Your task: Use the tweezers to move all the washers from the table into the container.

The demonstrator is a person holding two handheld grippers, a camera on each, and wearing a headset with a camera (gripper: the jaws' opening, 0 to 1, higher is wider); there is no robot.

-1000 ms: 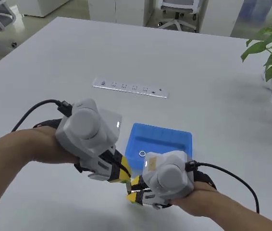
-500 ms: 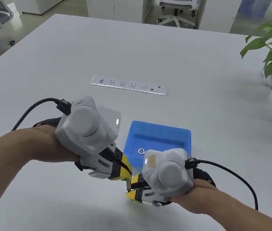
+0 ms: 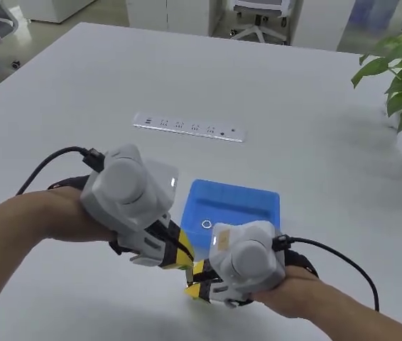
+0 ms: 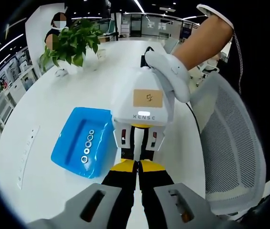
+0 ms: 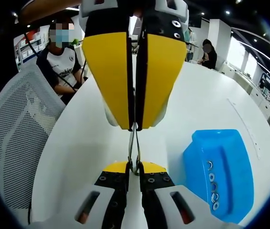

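We count one washer (image 3: 207, 224) in the blue container (image 3: 233, 193) in the head view; the left gripper view resolves five in a row. Right gripper view: tweezers (image 5: 133, 145), thin bare steel, long axis 12-to-6 o'clock, pinched by the closed left gripper (image 5: 135, 128) and the closed right gripper (image 5: 134, 170); container at 4 o'clock.
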